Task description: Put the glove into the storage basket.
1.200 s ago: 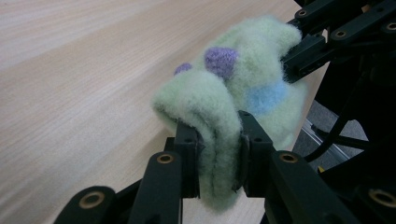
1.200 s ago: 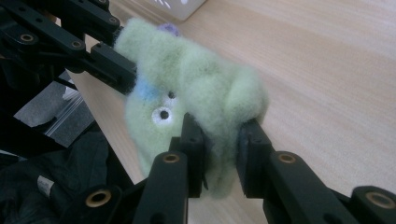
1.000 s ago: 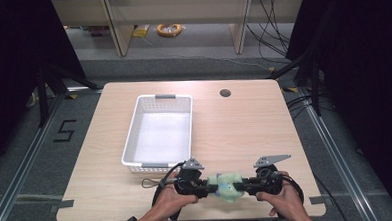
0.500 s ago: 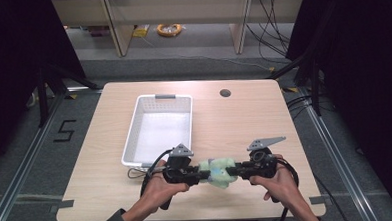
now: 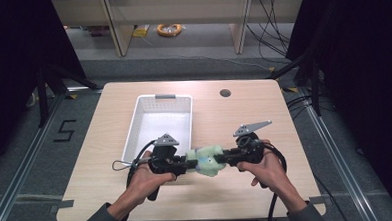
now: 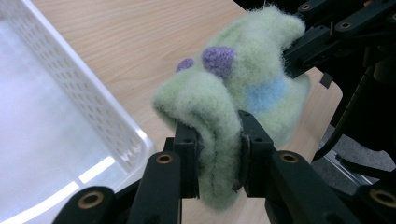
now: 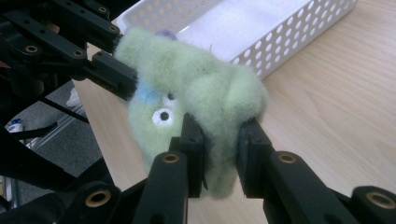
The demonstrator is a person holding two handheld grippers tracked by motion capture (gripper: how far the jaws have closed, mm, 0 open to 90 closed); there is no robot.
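There is one white basket (image 5: 157, 123), one soft toy (image 5: 206, 159), two grippers and one table (image 5: 264, 117).

Starting at the left, the white basket lies on the table with its long side running away from the person. It has many small holes in its walls.

Next comes the left gripper (image 5: 185, 164). Its two black jaws are pressed tight on one end of the soft toy. In the left gripper view the fuzzy green cloth is squeezed between the pads (image 6: 217, 158).

The soft toy is in the middle, just right of the basket's near corner. It is light green and fluffy, with two purple bumps (image 6: 218, 58), a blue patch (image 6: 266, 93) and a round white eye (image 7: 162, 116). It hangs in the air between the two grippers, stretched sideways, so its long way runs from left to right across the table.

On the right, the right gripper (image 5: 227, 157) has its jaws clamped on the other end of the toy (image 7: 219, 107).

A second ago the toy and both hands were closer to the near edge of the table. Now they are higher and farther in, nearer the basket. Both grippers have kept their squeeze on the toy.
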